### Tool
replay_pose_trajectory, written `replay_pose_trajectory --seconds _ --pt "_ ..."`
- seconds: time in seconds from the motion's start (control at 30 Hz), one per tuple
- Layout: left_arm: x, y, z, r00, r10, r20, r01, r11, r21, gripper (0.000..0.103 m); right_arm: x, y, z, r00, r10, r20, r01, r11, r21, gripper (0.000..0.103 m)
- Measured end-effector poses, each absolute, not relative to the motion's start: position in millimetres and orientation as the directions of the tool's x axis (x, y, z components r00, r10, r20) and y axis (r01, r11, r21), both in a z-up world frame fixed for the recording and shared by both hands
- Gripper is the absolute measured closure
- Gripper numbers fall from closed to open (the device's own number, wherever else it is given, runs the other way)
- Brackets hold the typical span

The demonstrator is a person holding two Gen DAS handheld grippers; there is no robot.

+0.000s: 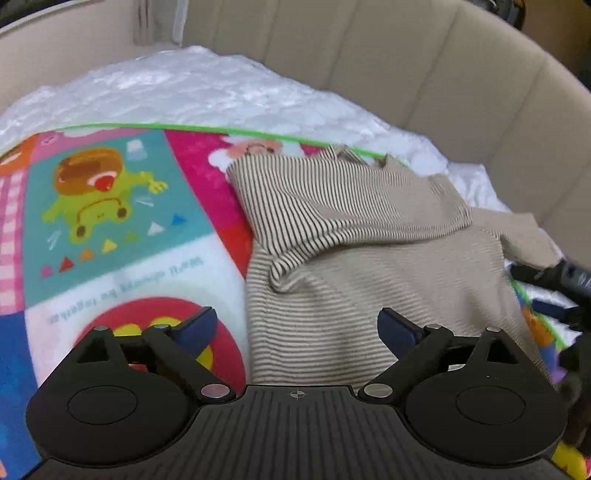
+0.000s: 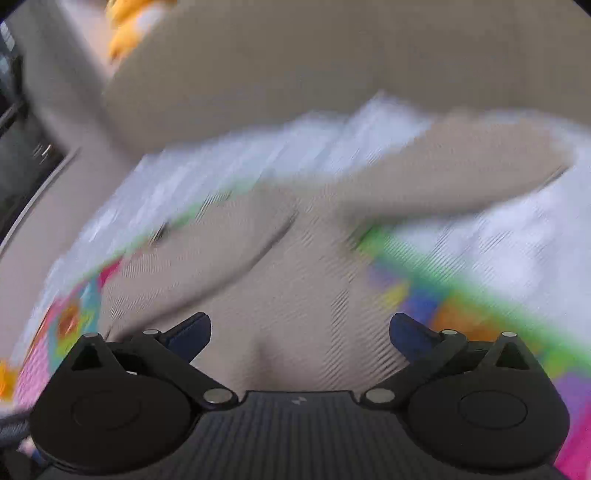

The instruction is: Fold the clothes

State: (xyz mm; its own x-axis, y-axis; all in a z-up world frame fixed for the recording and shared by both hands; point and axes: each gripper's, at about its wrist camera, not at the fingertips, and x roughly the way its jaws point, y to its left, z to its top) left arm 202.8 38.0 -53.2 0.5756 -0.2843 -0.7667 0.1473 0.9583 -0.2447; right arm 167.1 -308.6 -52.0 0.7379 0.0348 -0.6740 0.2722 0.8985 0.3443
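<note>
A beige, thin-striped knit top [image 1: 369, 258] lies on a colourful cartoon mat [image 1: 110, 221], one sleeve folded across its chest. My left gripper [image 1: 297, 328] is open and empty, just above the top's lower part. The right gripper shows at the right edge of the left wrist view [image 1: 565, 288], beside the top's other sleeve. In the blurred right wrist view the top [image 2: 295, 295] fills the middle, with a sleeve [image 2: 461, 177] stretched to the right. My right gripper [image 2: 300, 332] is open over the fabric and holds nothing.
A white fluffy blanket [image 1: 184, 92] lies under the mat. A beige padded sofa back [image 1: 406, 55] curves behind it. The mat's green edge [image 2: 443, 266] runs beside the top in the right wrist view. Something yellow [image 2: 129, 33] sits at the far upper left.
</note>
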Motion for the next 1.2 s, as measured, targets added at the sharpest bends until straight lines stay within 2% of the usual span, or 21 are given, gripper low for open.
replay_pose_trajectory --seconds 0.1,0.17,0.23,0.27,0.33,0.43,0.6,0.63,0.7,0.73,0.83,0.93,1.07,1.2 --pt "208.9 50.6 -53.1 0.562 -0.318 -0.764 0.095 0.942 -0.323 0.004 177.7 -365.9 -46.9 0.739 -0.103 -0.666 0.419 0.844 0.336 0.002" --pt "211.7 56.9 -55.8 0.547 -0.33 -0.769 0.066 0.933 -0.354 0.003 187.8 -400.9 -50.6 0.737 -0.163 -0.656 0.459 0.834 0.307 0.017" --pt "212.9 61.1 -58.6 0.538 -0.332 -0.775 0.042 0.929 -0.369 0.003 198.2 -435.5 -55.1 0.732 -0.22 -0.644 0.491 0.826 0.276 0.042" --pt "213.3 62.0 -59.1 0.537 -0.335 -0.774 0.037 0.926 -0.375 0.003 204.9 -447.7 -56.3 0.727 -0.254 -0.638 0.491 0.842 0.224 0.046" --pt "213.8 62.0 -58.8 0.542 -0.345 -0.767 0.038 0.921 -0.388 0.003 213.4 -467.8 -60.0 0.721 -0.292 -0.628 0.473 0.87 0.139 0.05" --pt "215.3 58.3 -56.5 0.551 -0.373 -0.746 0.057 0.909 -0.412 0.003 219.9 -494.2 -70.4 0.721 -0.268 -0.639 0.433 0.894 0.113 0.059" --pt "218.1 41.5 -52.7 0.568 -0.465 -0.679 0.145 0.869 -0.473 0.002 225.3 -510.4 -94.0 0.709 -0.247 -0.66 0.396 0.914 0.084 0.06" --pt "218.1 38.9 -53.2 0.567 -0.474 -0.674 0.154 0.864 -0.479 0.002 226.0 -510.7 -96.2 0.717 -0.222 -0.661 0.372 0.924 0.092 0.073" --pt "218.8 35.0 -55.3 0.562 -0.48 -0.674 0.16 0.862 -0.48 0.001 226.9 -507.1 -96.6 0.727 -0.192 -0.659 0.329 0.94 0.089 0.086" --pt "219.7 34.0 -56.5 0.559 -0.476 -0.678 0.155 0.864 -0.479 0.001 229.0 -503.5 -92.1 0.729 -0.196 -0.656 0.317 0.946 0.07 0.097" --pt "221.4 35.4 -57.6 0.563 -0.464 -0.684 0.135 0.868 -0.477 0.001 227.2 -489.5 -58.3 0.765 -0.162 -0.623 0.256 0.964 0.064 0.099" --pt "221.4 39.4 -56.6 0.564 -0.476 -0.675 0.123 0.857 -0.501 0.001 230.6 -462.9 -0.8 0.826 -0.127 -0.549 0.177 0.984 0.039 0.099" --pt "219.8 42.0 -52.4 0.556 -0.493 -0.669 0.138 0.849 -0.511 0.0 232.5 -404.2 78.6 0.895 -0.016 -0.446 0.038 0.998 0.04 0.099" --pt "219.2 41.1 -57.9 0.517 -0.481 -0.708 0.14 0.864 -0.484 0.0 238.8 -319.1 134.0 0.917 0.125 -0.379 -0.136 0.991 -0.002 0.1"
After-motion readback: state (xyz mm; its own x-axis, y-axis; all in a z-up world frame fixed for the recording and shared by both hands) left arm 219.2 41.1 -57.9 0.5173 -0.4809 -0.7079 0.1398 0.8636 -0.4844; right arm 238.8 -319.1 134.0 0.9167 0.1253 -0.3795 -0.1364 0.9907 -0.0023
